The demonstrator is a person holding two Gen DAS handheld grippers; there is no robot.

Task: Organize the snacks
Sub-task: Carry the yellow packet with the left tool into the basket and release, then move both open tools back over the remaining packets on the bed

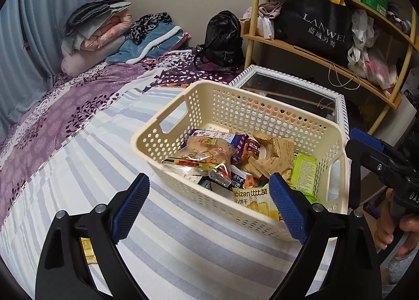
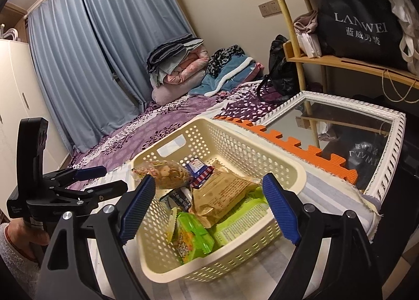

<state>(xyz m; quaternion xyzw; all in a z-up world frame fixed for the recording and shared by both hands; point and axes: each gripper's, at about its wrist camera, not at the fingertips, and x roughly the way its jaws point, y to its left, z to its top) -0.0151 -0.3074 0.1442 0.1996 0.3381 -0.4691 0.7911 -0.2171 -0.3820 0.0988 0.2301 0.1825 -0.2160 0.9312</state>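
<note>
Spreading wide, the left gripper (image 1: 209, 203) hung over the striped sheet (image 1: 170, 242) at the near rim of the cream basket (image 1: 251, 106), its ribbed blue pads touching nothing. The right gripper (image 2: 207, 207) gaped likewise above the basket's near corner, empty.

Inside the perforated plastic basket lay the snacks: a clear crinkled bag of biscuits (image 1: 201, 156), a brown paper-look packet (image 2: 222, 195), glossy green packs (image 2: 193, 239). Only the left wrist view showed a yellow-lettered cracker packet (image 1: 251, 199) against the near wall, and a yellow wrapper (image 1: 87, 250) on the sheet outside the basket. Only the right wrist view showed an orange foam mat (image 2: 301, 148) with a toothed edge behind the basket.

Beyond stood a white-framed mirror (image 2: 390, 140), the purple leaf-print bedspread (image 1: 86, 95), folded quilts (image 1: 97, 30), a black bag (image 1: 224, 38) and a curved wooden shelf (image 1: 327, 59).
</note>
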